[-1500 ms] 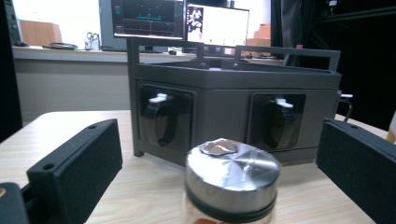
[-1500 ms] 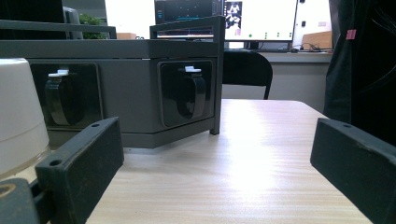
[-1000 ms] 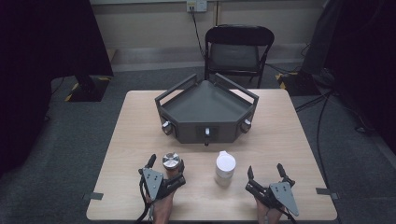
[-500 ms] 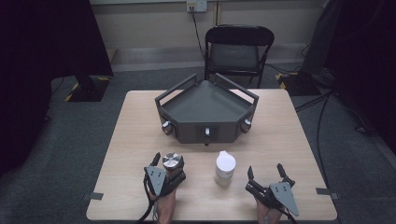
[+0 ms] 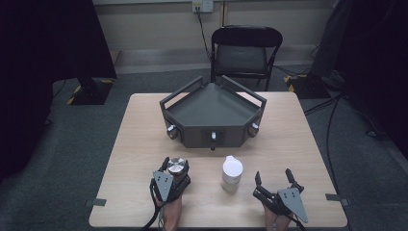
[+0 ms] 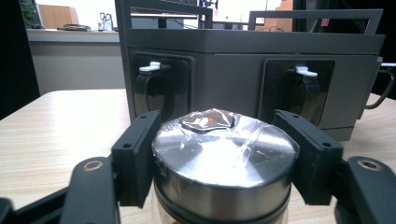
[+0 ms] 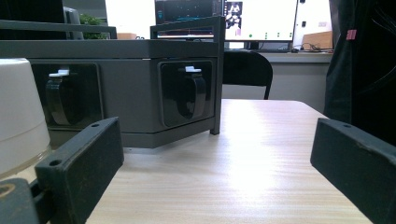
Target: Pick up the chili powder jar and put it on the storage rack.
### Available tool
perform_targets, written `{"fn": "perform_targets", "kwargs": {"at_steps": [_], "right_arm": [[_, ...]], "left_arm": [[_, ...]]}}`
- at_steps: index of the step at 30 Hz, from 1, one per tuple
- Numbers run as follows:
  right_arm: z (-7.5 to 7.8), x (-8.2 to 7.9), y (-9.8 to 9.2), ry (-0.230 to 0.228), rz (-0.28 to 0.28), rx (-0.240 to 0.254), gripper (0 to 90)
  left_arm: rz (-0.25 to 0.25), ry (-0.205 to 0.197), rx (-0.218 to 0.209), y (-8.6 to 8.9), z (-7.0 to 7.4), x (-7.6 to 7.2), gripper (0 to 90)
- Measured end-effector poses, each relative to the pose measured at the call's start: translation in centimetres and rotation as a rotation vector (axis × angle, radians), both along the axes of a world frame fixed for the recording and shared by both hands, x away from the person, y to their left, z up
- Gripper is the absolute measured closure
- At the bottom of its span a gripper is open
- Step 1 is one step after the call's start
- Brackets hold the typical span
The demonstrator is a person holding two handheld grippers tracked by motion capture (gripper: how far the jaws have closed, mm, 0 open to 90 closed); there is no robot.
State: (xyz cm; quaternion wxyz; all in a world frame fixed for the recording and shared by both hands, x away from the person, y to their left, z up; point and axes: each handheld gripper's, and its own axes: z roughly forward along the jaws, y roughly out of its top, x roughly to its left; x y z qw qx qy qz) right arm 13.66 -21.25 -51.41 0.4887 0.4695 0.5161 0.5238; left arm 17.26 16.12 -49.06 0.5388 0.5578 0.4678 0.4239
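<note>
jaws of the left gripper (image 5: 172,169) have just closed on one steel-lidded jar (image 6: 224,154); right gripper (image 5: 274,179) jaws gape, empty.

The jar (image 6: 224,172) has a shiny silver lid (image 5: 176,165) with clear plastic wrap over it. It stands up straight on the table, near the front edge on the left, in front of the dark grey tray.
</note>
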Motion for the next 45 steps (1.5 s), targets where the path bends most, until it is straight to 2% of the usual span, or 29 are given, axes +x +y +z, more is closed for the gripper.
{"fn": "perform_targets", "kwargs": {"at_steps": [28,37,45], "right_arm": [[0.0,0.0,0.0,0.0,0.0,0.0,1.3],[0.0,0.0,0.0,0.0,0.0,0.0,1.3],[0.0,0.0,0.0,0.0,0.0,0.0,1.3]], "left_arm": [[-0.018,0.001,-0.007,0.7,0.4,-0.1,35.4],[-0.039,-0.013,0.003,1.1,1.0,-0.3,35.4],[-0.082,-0.025,0.025,1.3,1.8,-0.4,35.4]]}}
